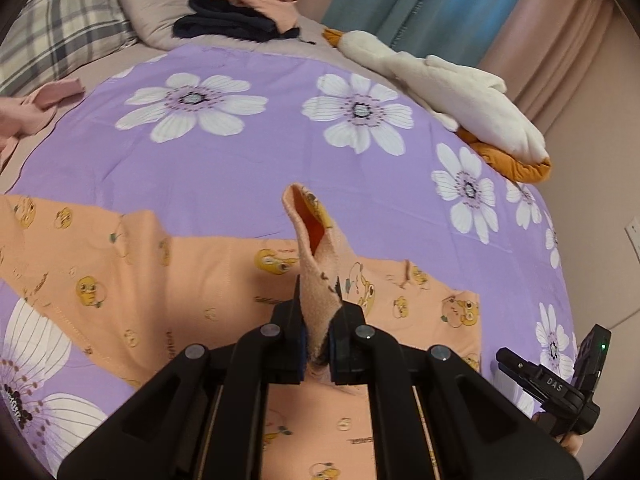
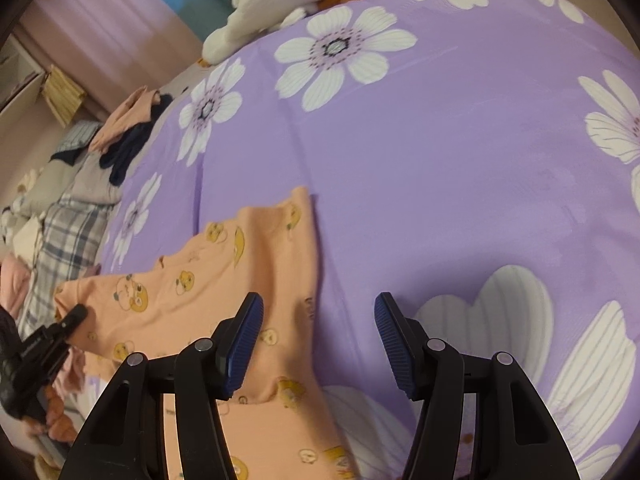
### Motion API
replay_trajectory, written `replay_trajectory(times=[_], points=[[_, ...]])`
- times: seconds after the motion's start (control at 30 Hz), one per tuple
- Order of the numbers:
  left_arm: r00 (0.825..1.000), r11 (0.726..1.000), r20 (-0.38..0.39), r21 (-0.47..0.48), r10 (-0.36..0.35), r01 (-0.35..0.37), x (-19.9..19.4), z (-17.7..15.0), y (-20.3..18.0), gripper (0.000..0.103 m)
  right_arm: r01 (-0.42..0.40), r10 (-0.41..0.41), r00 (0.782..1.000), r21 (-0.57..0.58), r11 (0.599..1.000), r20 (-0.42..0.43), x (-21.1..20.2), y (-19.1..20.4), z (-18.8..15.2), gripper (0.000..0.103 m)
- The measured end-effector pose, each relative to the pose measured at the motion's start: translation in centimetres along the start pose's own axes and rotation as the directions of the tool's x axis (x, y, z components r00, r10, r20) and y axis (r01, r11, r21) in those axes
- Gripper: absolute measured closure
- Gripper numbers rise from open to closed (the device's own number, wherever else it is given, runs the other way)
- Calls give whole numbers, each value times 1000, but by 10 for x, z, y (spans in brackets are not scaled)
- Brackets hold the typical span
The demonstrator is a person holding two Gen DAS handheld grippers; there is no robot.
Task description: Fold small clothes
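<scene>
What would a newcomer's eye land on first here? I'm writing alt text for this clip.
The purple bedspread with big white flowers fills both views. At its near edge lies a peach garment printed with yellow cartoon chicks; the left tool pinches up a fold of it. A white plush goose lies along the far right.

Readable lettering: one mark only

"DAS" stands in pale letters on the black right gripper (image 1: 558,384) at the near right; print on the peach garment (image 1: 192,280) is too blurred to read.
</scene>
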State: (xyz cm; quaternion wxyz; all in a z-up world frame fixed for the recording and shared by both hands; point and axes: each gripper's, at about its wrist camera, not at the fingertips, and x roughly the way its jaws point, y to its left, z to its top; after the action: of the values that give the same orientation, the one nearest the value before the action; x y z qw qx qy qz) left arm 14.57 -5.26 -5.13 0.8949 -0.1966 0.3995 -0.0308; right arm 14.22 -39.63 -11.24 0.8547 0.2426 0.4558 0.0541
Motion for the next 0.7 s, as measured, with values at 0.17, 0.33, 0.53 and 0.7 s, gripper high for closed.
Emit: replay_trajectory(times=[0.17,0.33,0.53,0.7], points=[[999,999,-15,-29,40,-40,3,-2,20,96,-16,14,998,-39,999,-53,15,13,-6,43],[996,995,-46,-54,81,-84,11,-8,38,96,8,-16,996,-88,996,-91,29,22,-13,50],[990,990,-95,-81,107,-114,22,-18,57,96,61,-73,994,-139,988,-79,35,27,-16,88],[988,988,-105,-96,111,-121,23,-23,67,96,82,-86,996,-140,987,-27,23,27,-12,97]])
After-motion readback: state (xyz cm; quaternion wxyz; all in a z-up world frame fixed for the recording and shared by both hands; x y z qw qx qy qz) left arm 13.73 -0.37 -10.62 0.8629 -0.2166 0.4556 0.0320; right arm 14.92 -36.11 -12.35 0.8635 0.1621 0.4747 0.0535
